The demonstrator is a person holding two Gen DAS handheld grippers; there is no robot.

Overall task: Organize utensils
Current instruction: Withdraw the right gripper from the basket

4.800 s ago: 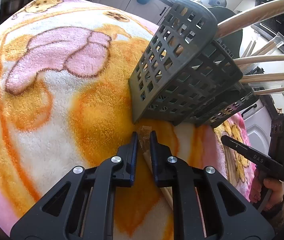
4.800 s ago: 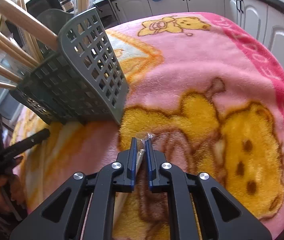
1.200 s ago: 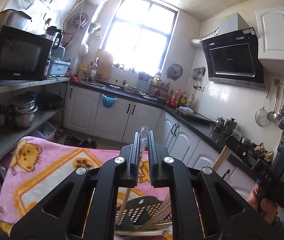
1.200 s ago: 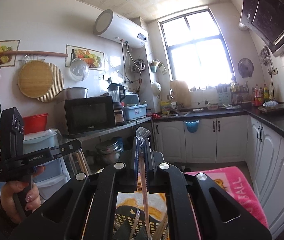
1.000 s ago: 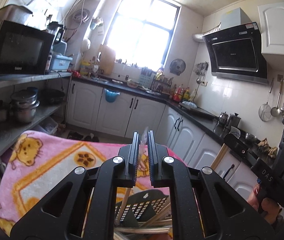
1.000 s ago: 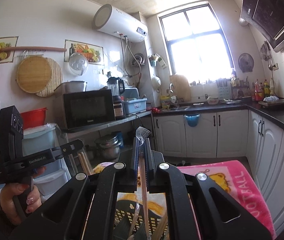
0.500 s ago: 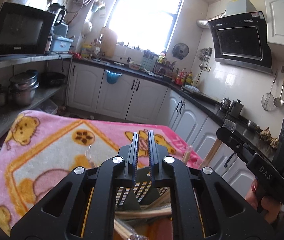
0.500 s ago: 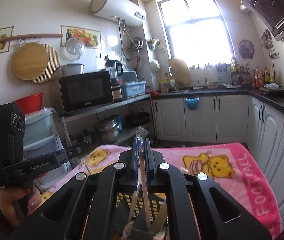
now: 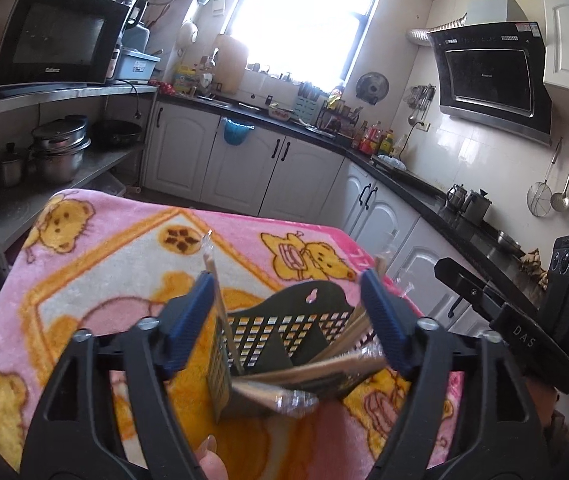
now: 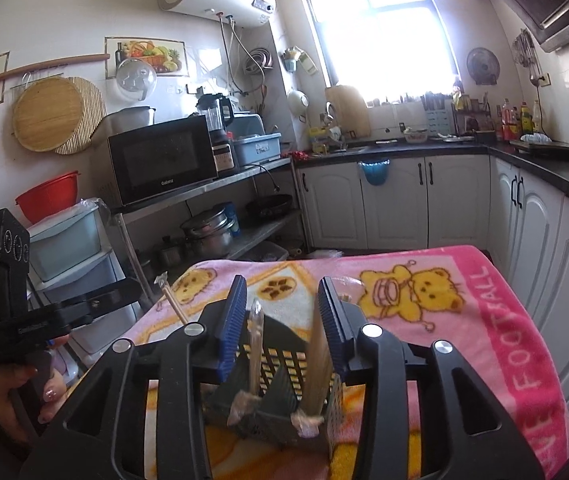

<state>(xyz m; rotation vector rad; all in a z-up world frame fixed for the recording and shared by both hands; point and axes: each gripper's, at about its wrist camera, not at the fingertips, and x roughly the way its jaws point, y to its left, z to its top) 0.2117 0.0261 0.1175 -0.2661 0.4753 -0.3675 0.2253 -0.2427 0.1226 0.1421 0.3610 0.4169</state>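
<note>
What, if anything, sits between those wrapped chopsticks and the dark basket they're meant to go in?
Nothing visible does. The wrapped chopsticks already stand inside the dark basket on the blanket. Both the left gripper and right gripper have just been opening their jaws, pressing on nothing.
</note>
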